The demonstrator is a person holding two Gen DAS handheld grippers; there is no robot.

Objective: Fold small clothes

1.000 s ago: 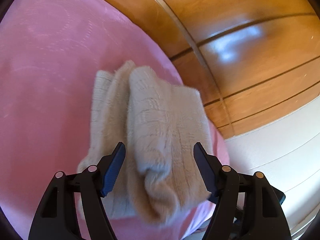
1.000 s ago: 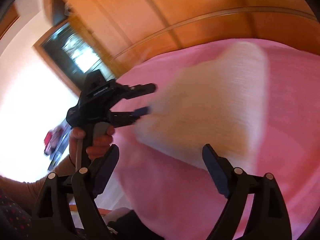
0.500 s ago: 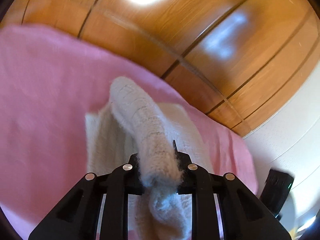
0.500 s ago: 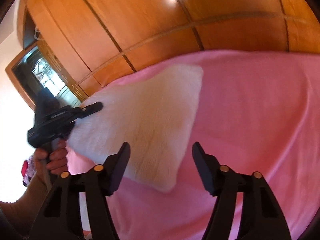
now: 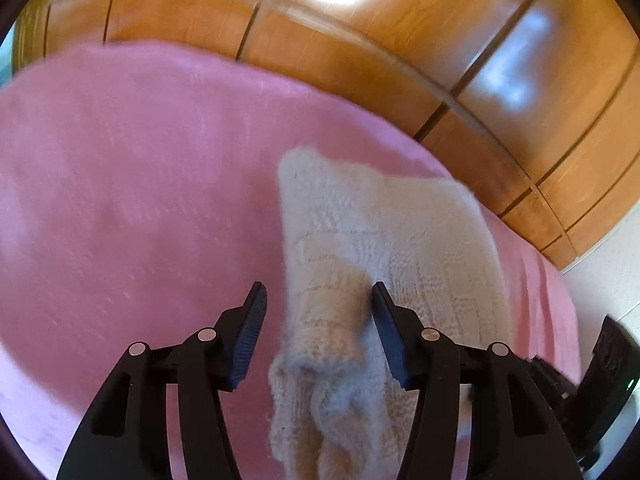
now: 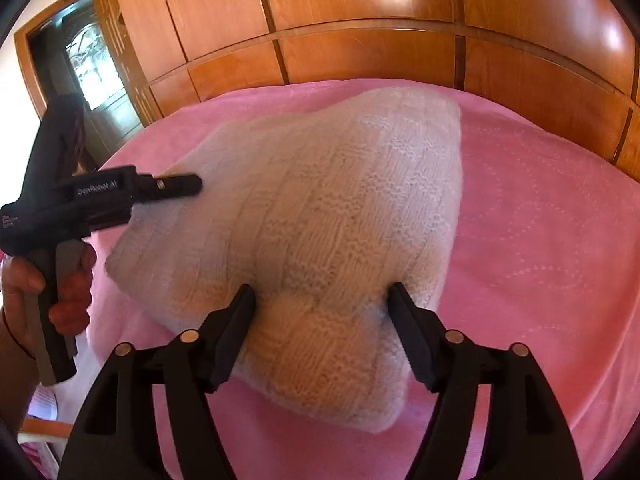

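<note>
Knitwear comes first: one small cream knitted garment (image 6: 328, 216) lies folded on a pink bedspread (image 6: 540, 240), near the bed's left side as the right wrist view has it.

Left gripper (image 5: 318, 300): its jaws have just been opening and now stand about half apart. A thick fold of the garment (image 5: 332, 320) lies between them; it touches the right-hand pad, with a gap to the left-hand one, so the fold is released rather than pinched. In the right wrist view the same gripper (image 6: 176, 188) hovers at the garment's left edge, held by a hand (image 6: 60, 280).

Right gripper (image 6: 322, 312): its jaws have also just been opening and stand wide, straddling the near bulge of the garment. Whether the pads touch the wool or only flank it I cannot tell.

Open bedspread stretches well to the right of the garment and beyond it, up to a wooden panelled wall (image 6: 360, 48). On the left the bedspread's edge falls away just past the garment.

Counted: one garment, two grippers, one visible hand.
</note>
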